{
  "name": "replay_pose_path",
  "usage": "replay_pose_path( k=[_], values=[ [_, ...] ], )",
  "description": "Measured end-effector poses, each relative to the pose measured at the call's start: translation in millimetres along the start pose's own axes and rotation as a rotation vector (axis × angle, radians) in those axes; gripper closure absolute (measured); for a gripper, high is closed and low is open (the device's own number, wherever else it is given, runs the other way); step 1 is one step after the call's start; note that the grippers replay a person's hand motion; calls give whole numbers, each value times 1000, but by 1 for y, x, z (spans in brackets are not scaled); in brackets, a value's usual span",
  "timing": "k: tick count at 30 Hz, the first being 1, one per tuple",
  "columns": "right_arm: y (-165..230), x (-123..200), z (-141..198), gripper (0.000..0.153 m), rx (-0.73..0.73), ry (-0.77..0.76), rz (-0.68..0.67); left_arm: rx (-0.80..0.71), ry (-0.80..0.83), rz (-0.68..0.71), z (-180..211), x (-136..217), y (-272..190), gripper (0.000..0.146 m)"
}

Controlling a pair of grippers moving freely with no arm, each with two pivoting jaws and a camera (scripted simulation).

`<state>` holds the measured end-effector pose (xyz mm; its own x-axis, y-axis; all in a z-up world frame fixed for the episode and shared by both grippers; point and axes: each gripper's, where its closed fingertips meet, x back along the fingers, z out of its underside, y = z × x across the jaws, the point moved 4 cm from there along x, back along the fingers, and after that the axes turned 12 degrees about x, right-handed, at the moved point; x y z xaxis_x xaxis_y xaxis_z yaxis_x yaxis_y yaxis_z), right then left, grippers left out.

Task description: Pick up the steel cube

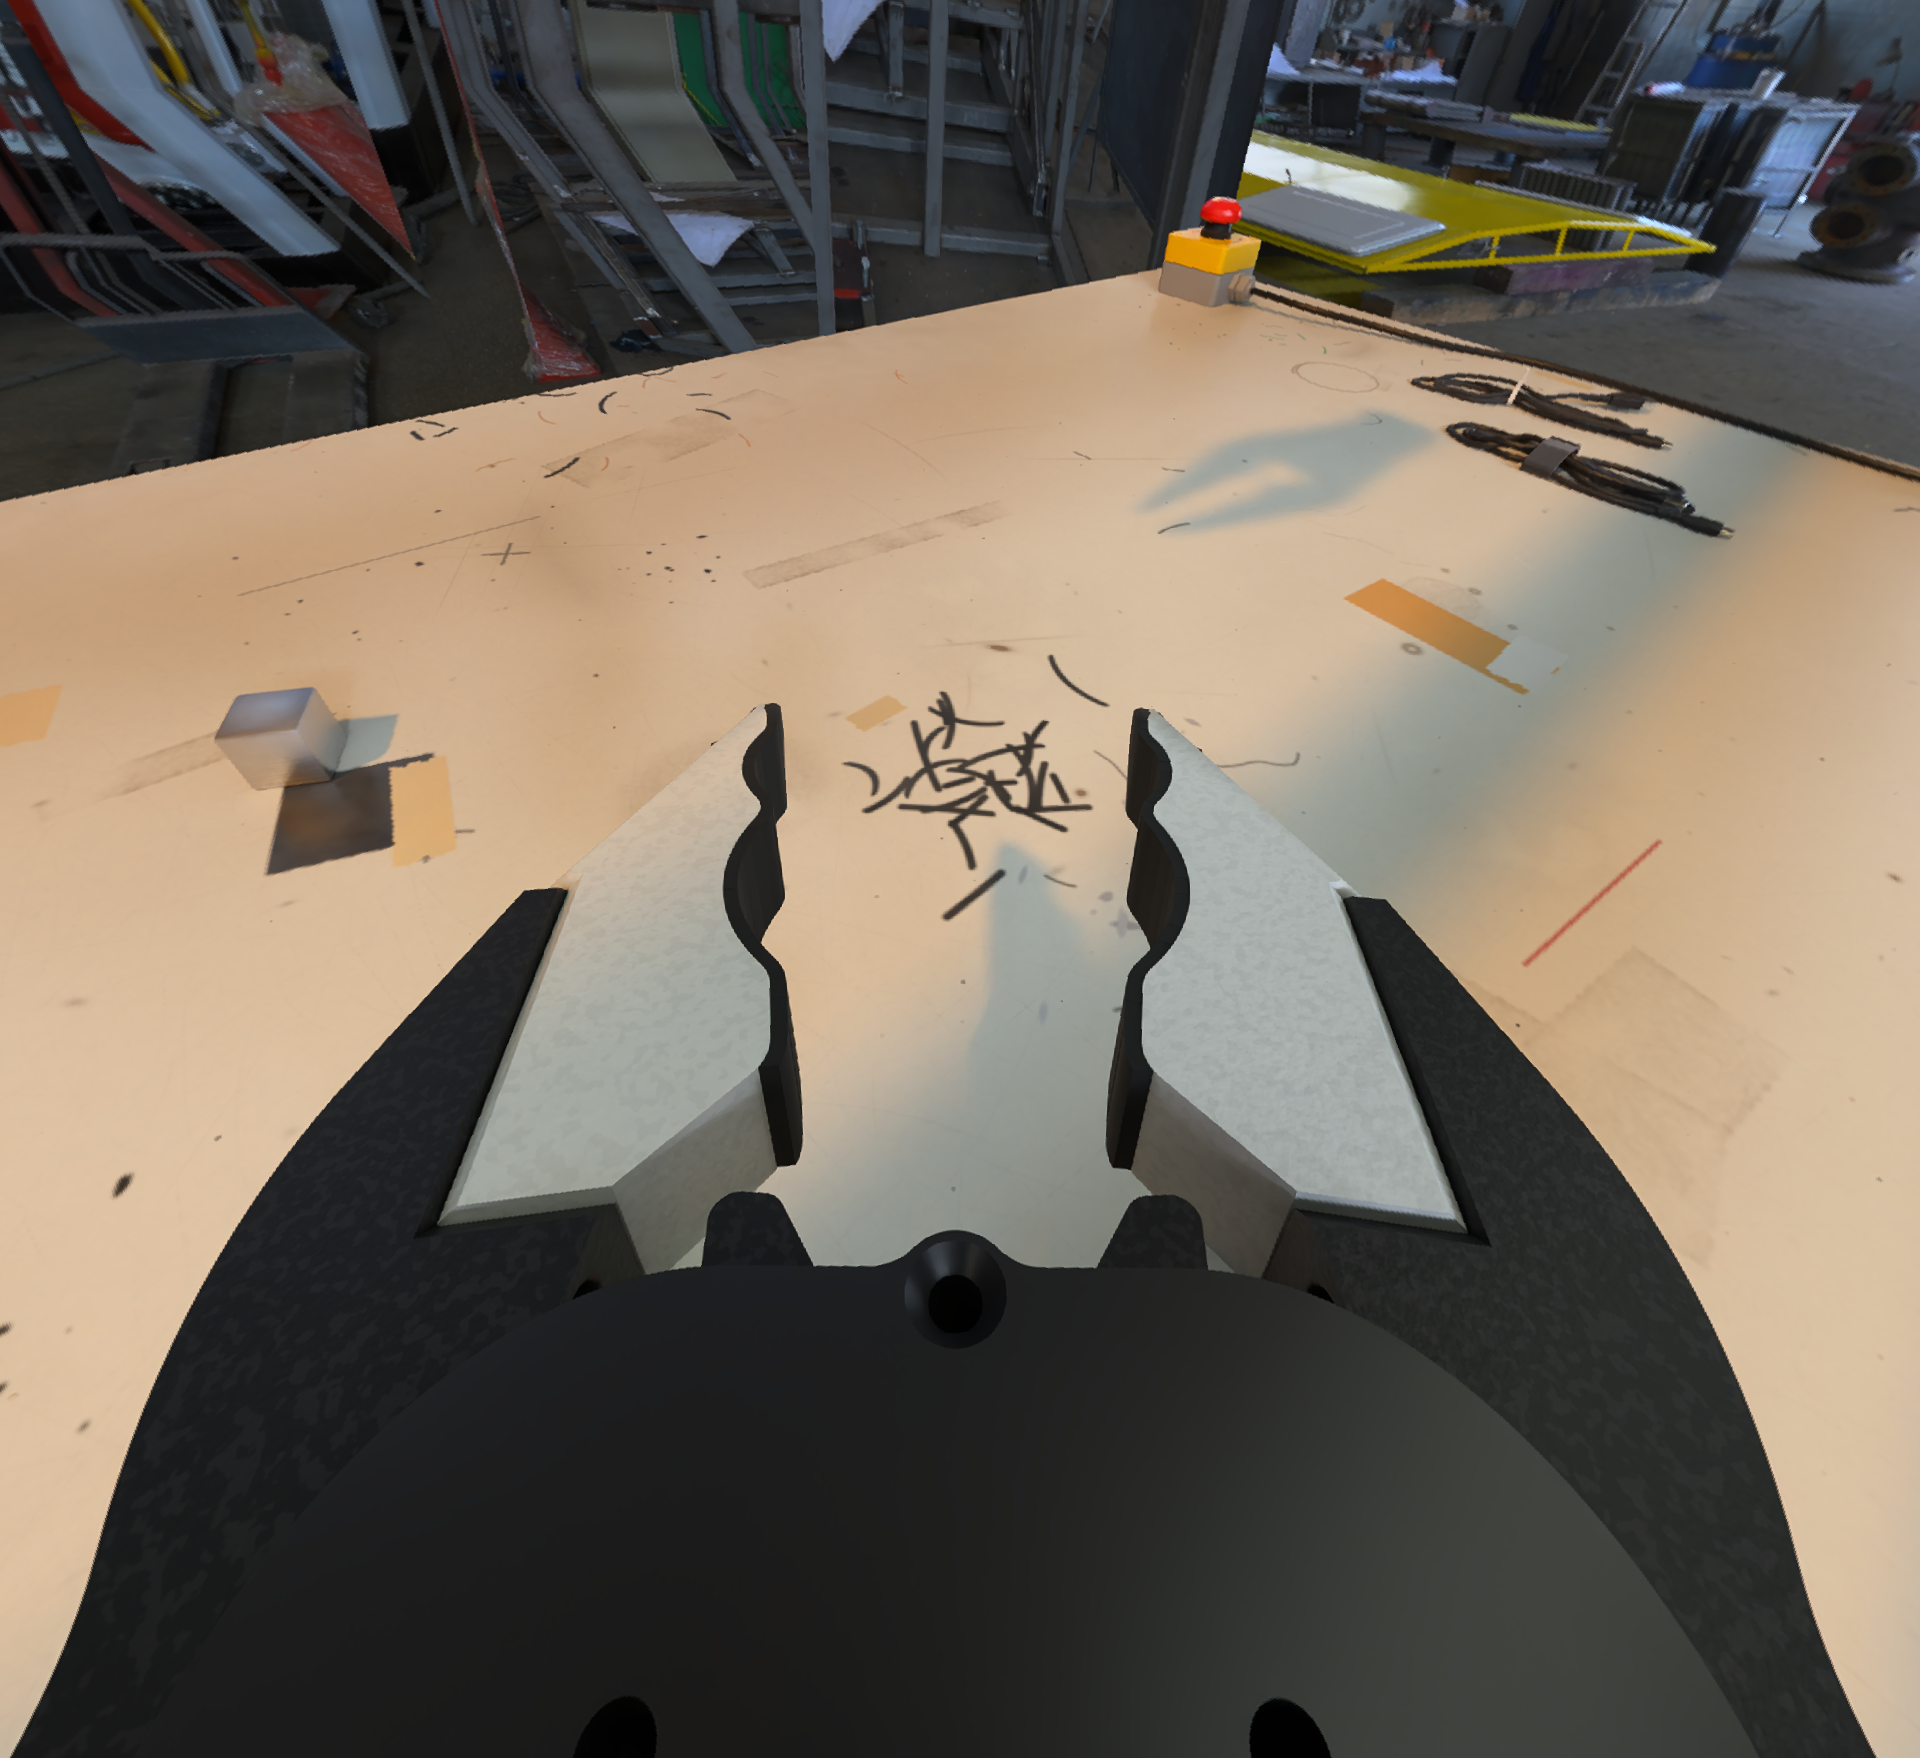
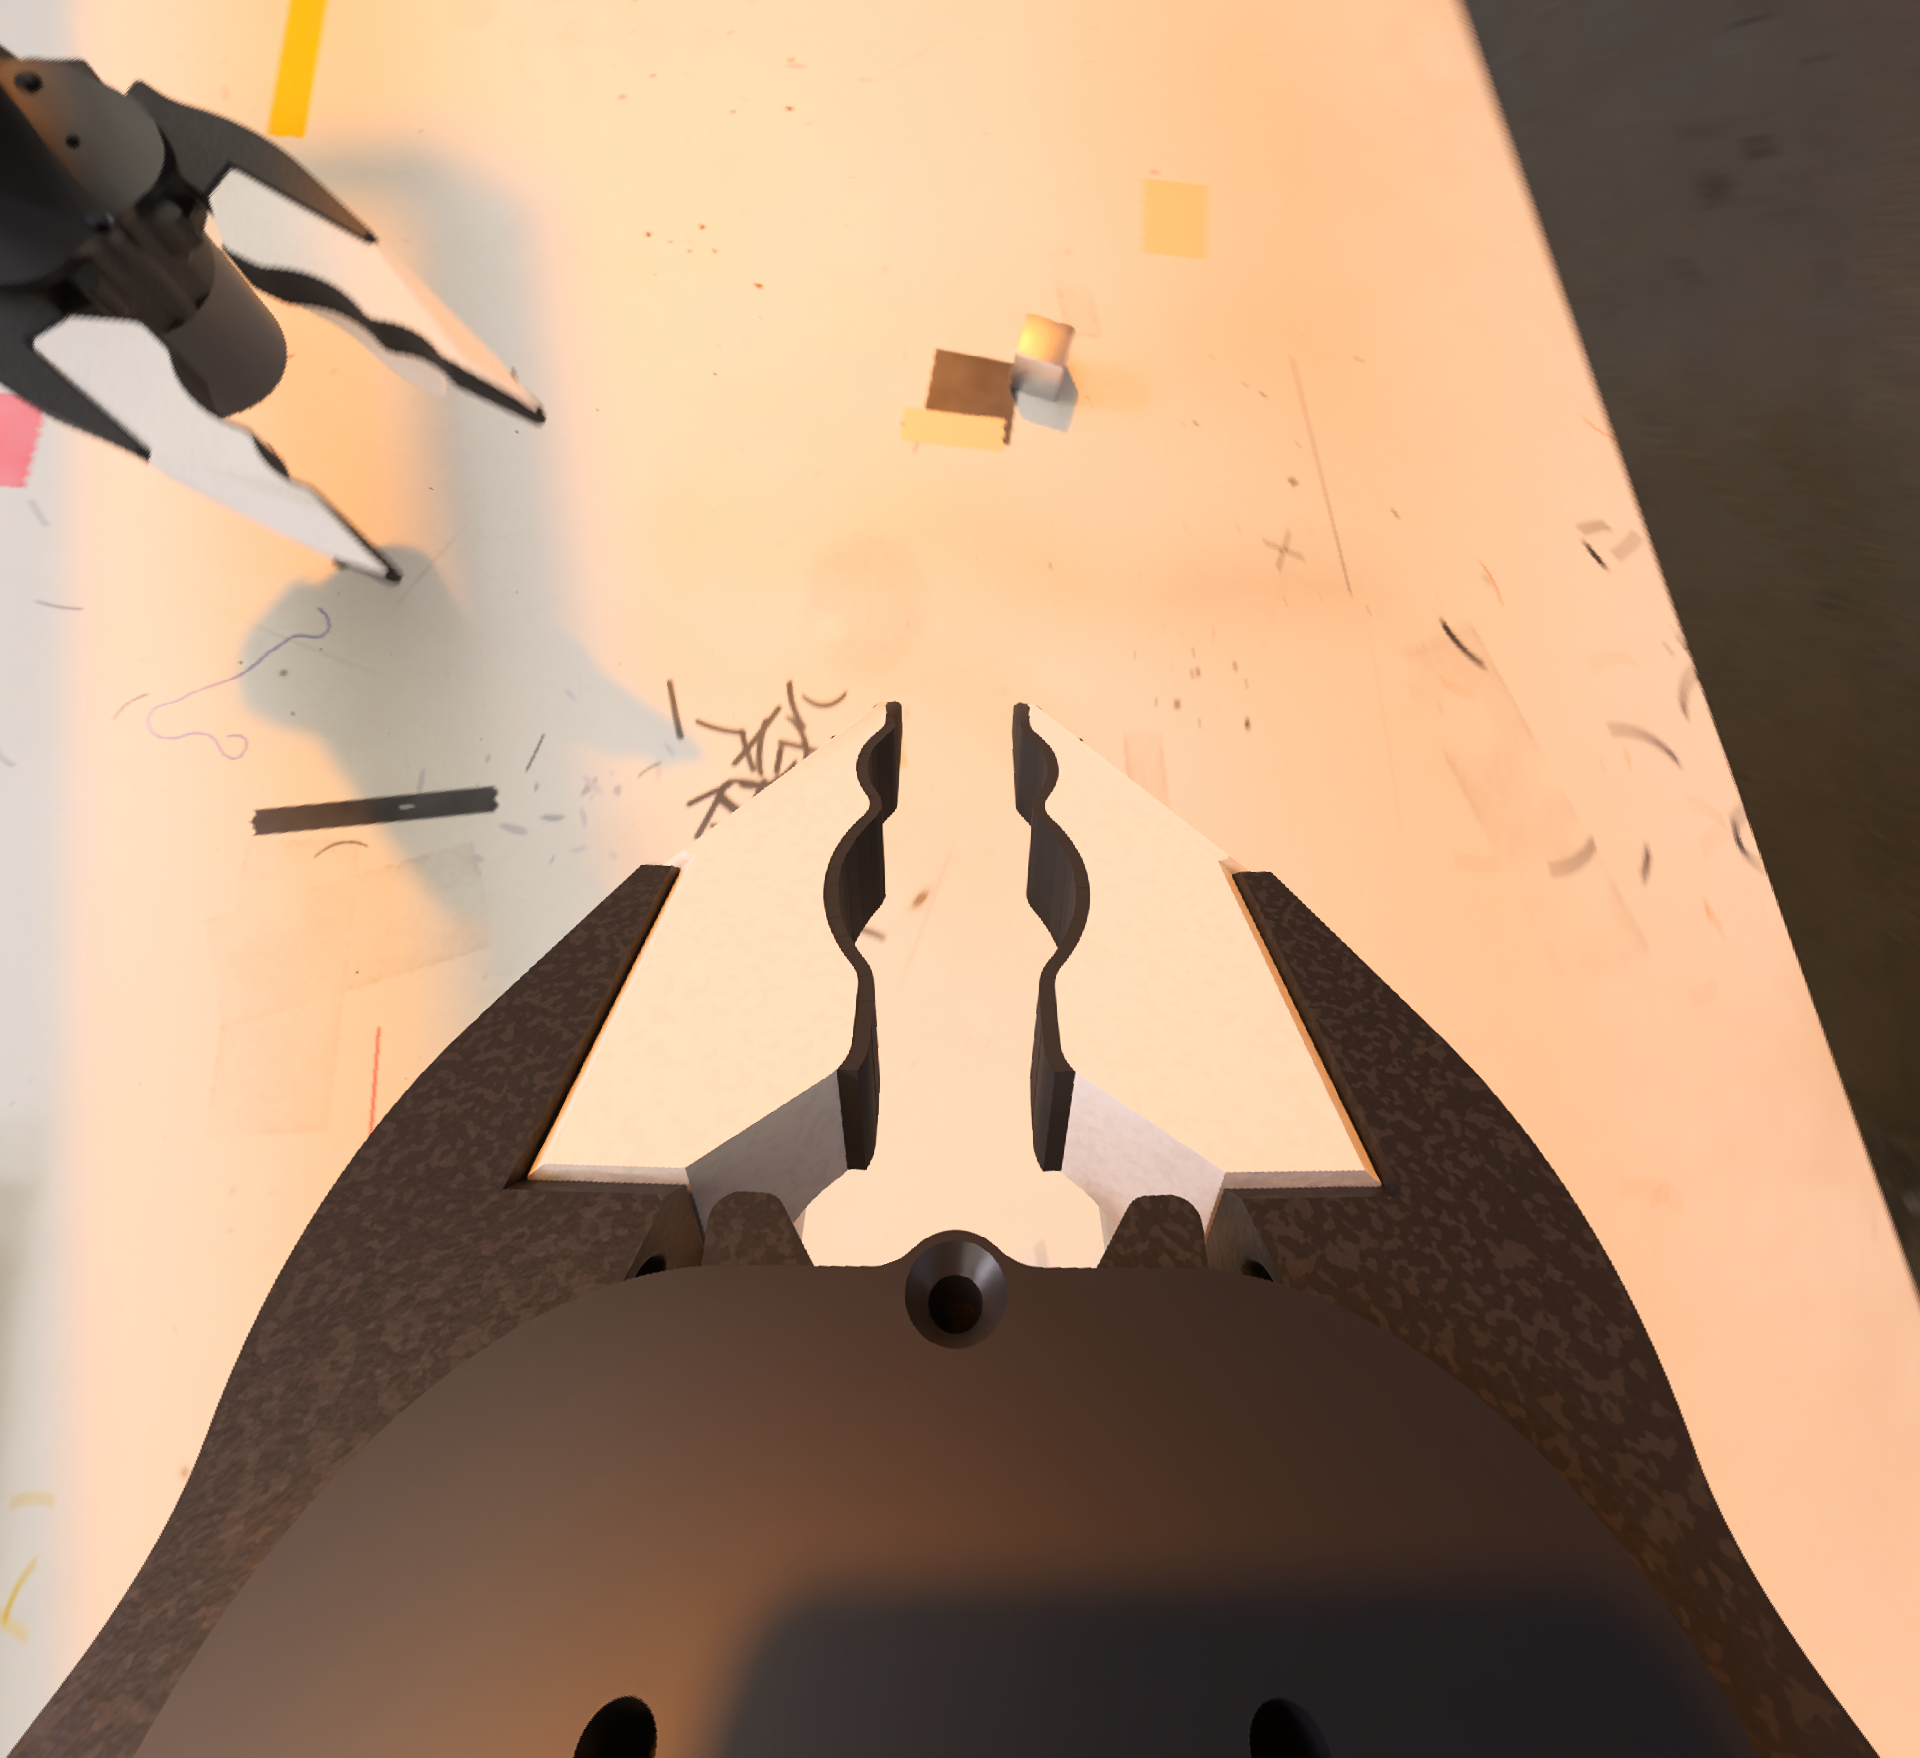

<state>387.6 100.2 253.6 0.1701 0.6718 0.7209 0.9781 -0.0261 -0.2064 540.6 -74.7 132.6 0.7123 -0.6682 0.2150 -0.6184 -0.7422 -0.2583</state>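
Approach phase: steel cube (image 1: 281,737) not yet reached; both tongs apart and empty.

The cube sits on the table (image 1: 1143,1033), touching a dark patch of tape, at about 10 o'clock from the left gripper (image 1: 956,721) and near 12 o'clock, well ahead, of the right gripper (image 2: 956,716). The right gripper appears better aligned, though its narrower gap probably needs widening first. Square the fingers to two opposite flat faces, descend until they straddle the cube, then close.

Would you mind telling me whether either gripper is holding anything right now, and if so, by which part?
Nothing is held. The left gripper and right gripper are both open and empty; the steel cube sits untouched on the table.
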Motion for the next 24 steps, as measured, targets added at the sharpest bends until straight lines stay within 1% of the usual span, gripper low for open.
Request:
replay_pose_path(
  k=[2, 3, 5, 6, 8, 10, 12, 14, 15, 19, 24],
  values=[
    [38, 26, 32, 128, -40, -27, 120, 12, -6, -4, -1, 1, 1, 80],
    [58, 34, 53, 124, -72, -23, 168, 15, -9, -7, -2, 1, 1, 80],
    [99, 41, 99, 118, -158, 9, 241, 19, -10, -11, -2, 2, 1, 81],
    [118, 41, 119, 117, -222, 6, 268, 26, -9, -11, -2, 2, 2, 81],
    [153, 42, 145, 116, -369, -87, 324, 46, -1, -1, -1, 1, 3, 81],
    [177, 44, 157, 114, -466, -197, 385, 60, 17, 8, 1, 0, 5, 82],
    [185, 47, 169, 113, -477, -238, 484, 60, 41, 15, 4, -2, 6, 85],
    [180, 52, 182, 109, -439, -238, 616, 51, 73, 23, 8, -3, 7, 93],
    [175, 52, 186, 109, -430, -265, 644, 51, 82, 25, 9, -4, 7, 94],
    [155, 49, 197, 109, -446, -312, 669, 88, 58, 42, 5, -2, 6, 90],
    [146, 42, 201, 109, -434, -361, 652, 76, -19, 50, -7, 1, 1, 89]
  ],
)
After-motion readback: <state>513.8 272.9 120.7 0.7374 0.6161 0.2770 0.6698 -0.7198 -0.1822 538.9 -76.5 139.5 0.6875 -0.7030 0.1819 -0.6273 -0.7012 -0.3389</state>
